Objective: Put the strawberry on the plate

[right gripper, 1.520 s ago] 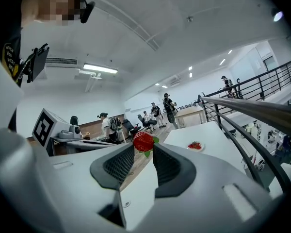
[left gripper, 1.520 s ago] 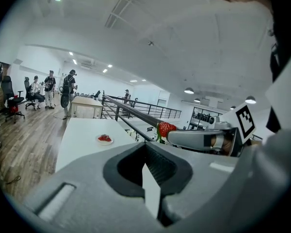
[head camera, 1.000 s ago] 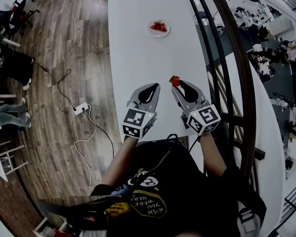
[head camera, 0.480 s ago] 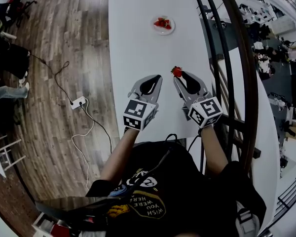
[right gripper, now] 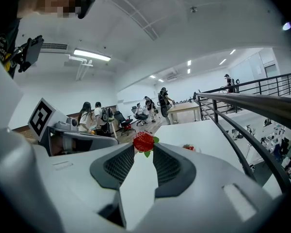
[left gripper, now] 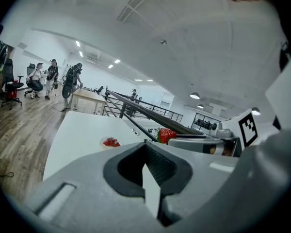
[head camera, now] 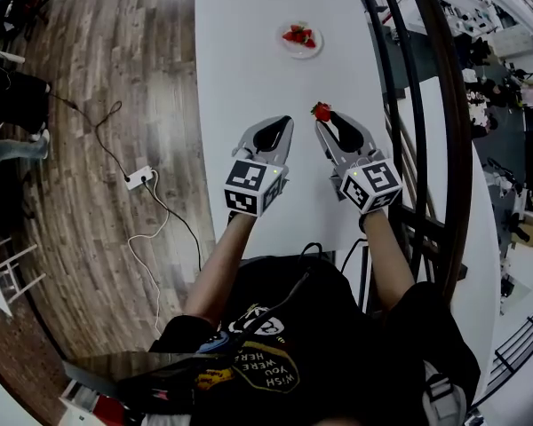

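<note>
The right gripper (head camera: 323, 119) pinched the strawberry (head camera: 321, 111) at the very tips of its jaws, over the white table (head camera: 240, 78), well short of the plate (head camera: 289, 50) farther along. The left gripper (head camera: 282, 124) hung just beside it, jaws together and empty.

- Table (head camera: 249, 60): white top, smooth and matt.
- Floor (head camera: 115, 78), left of the frame: wood planks with a light sheen.
- Left gripper (head camera: 282, 123) and right gripper (head camera: 325, 119): grey plastic, matt; pads (right gripper: 119, 164) dark and ribbed.
- Strawberry (head camera: 321, 111): red, glossy.
- Plate (head camera: 288, 50): white, smooth.
- Railing (right gripper: 252, 103): dark metal, smooth.
- Shirt (head camera: 338, 344): black cloth.
</note>
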A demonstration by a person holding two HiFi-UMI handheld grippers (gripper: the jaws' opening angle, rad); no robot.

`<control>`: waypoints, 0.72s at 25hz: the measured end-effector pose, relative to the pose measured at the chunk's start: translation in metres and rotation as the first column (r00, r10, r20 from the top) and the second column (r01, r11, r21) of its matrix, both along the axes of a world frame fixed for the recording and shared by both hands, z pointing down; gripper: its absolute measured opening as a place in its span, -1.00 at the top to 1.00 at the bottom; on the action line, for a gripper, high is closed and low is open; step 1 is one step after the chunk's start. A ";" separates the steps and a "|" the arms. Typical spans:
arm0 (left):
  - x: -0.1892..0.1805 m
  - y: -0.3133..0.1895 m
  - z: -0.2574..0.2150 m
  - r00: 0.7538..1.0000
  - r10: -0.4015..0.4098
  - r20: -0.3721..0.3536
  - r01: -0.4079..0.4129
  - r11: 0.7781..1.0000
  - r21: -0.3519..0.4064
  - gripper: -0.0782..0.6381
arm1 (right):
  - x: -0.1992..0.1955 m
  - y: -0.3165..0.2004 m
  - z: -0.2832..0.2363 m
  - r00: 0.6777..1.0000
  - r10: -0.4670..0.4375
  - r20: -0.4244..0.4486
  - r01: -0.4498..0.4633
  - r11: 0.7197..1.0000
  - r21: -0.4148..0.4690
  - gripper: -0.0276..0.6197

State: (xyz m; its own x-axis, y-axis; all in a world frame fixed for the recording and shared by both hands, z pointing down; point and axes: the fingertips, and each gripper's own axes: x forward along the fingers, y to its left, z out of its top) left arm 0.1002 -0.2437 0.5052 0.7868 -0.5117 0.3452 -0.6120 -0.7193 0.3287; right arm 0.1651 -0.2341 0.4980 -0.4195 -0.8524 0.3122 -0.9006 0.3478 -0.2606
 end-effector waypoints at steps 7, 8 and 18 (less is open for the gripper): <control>0.004 -0.029 0.007 1.000 -0.006 -0.002 0.006 1.000 0.003 0.78 | 0.002 -0.028 0.013 1.000 -0.004 -0.017 0.003 1.000 -0.016 0.53; 0.005 -0.034 0.009 1.000 -0.009 -0.004 0.009 1.000 0.002 0.78 | 0.004 -0.032 0.014 1.000 0.000 -0.017 0.000 1.000 -0.018 0.53; 0.020 -0.067 0.036 1.000 0.014 0.023 -0.013 1.000 -0.016 0.78 | 0.021 -0.076 0.042 0.999 0.027 -0.045 -0.029 0.999 -0.036 0.53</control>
State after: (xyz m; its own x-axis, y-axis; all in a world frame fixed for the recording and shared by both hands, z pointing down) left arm 0.1207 -0.3107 0.5408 0.7855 -0.4954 0.3709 -0.6096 -0.7226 0.3259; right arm 0.1856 -0.3104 0.5400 -0.3808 -0.8512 0.3612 -0.9208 0.3135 -0.2318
